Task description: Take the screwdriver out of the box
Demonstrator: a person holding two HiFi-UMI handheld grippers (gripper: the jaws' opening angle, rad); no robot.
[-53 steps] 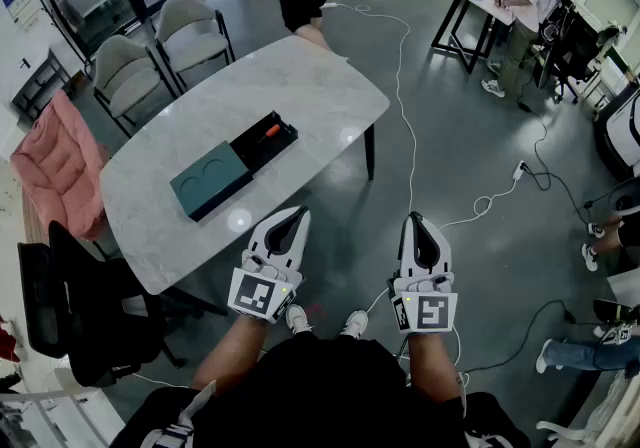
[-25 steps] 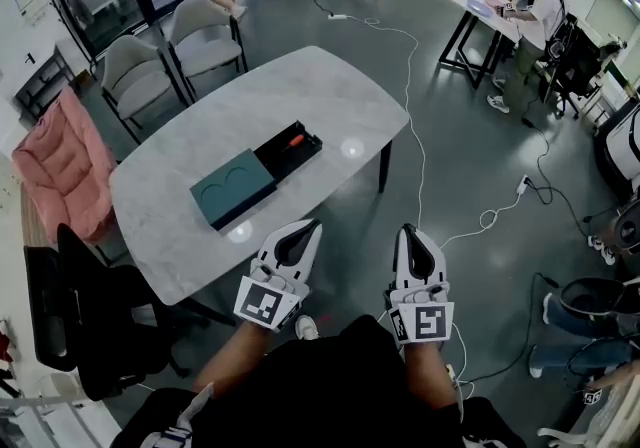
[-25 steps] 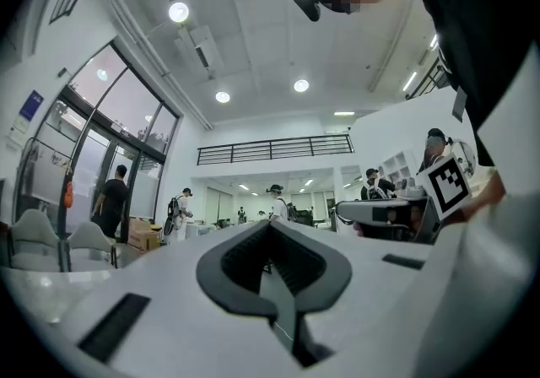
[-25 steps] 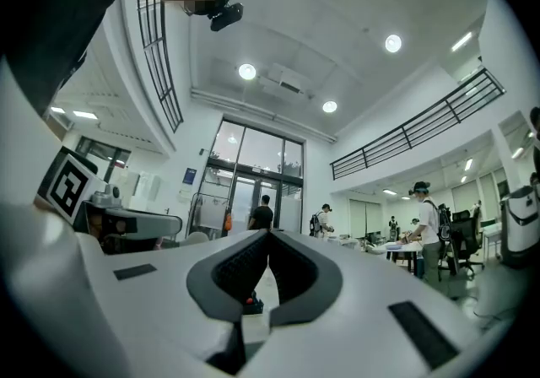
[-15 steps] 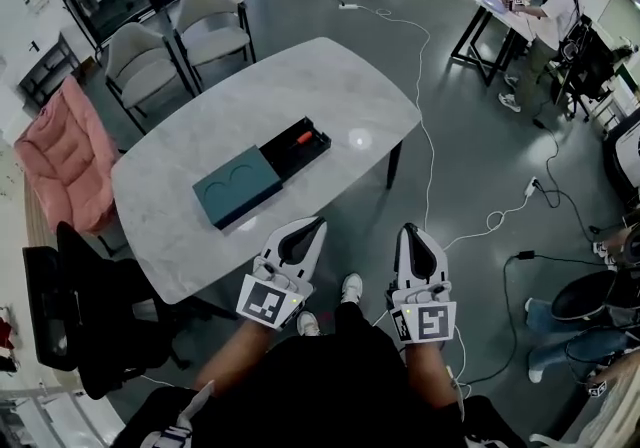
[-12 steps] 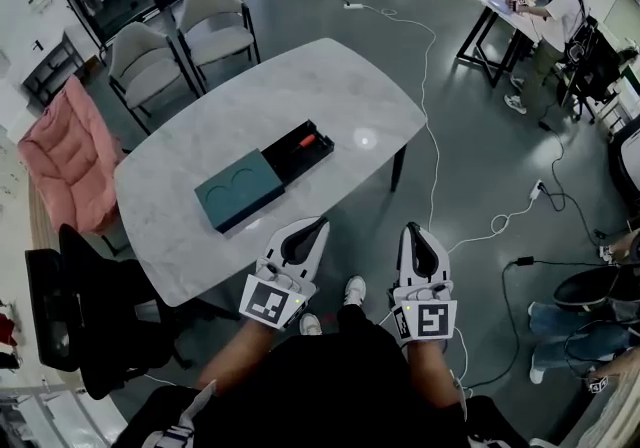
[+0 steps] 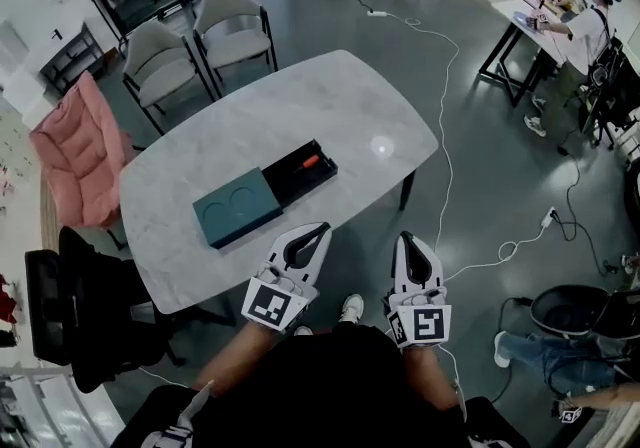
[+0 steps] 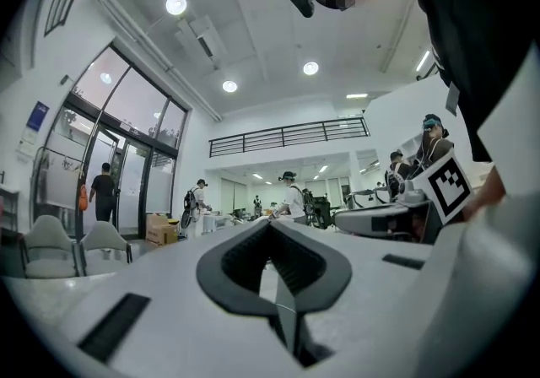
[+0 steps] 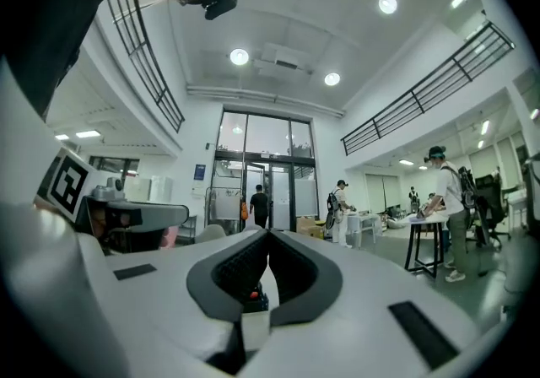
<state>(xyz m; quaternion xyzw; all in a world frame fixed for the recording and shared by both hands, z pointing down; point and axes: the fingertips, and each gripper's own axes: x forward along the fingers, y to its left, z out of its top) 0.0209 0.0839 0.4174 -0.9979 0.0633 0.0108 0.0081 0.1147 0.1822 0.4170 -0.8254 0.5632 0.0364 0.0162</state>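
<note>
The left tongs (image 7: 318, 229) and right tongs (image 7: 407, 236) are both clenched on nothing, just off the worktop's (image 7: 330, 96) near edge. The screwdriver (image 7: 303, 162) lies in the open black box (image 7: 283, 188) mid-worktop, its teal lid (image 7: 237, 208) slid aside, well apart from both tongs.

hand-held gripper (image 8: 271, 224), jaws together, empty

We've got a white marble-look table (image 7: 330, 96) with rounded corners, its long axis running 8 to 2 o'clock in the head view. Directly on it lies the box (image 7: 268, 194), just 7 o'clock of the table's middle and lined up with that axis. Its teal cover (image 7: 237, 214) is at the 8 o'clock end and the black tray (image 7: 315, 177) sticks out toward 2 o'clock.
</note>
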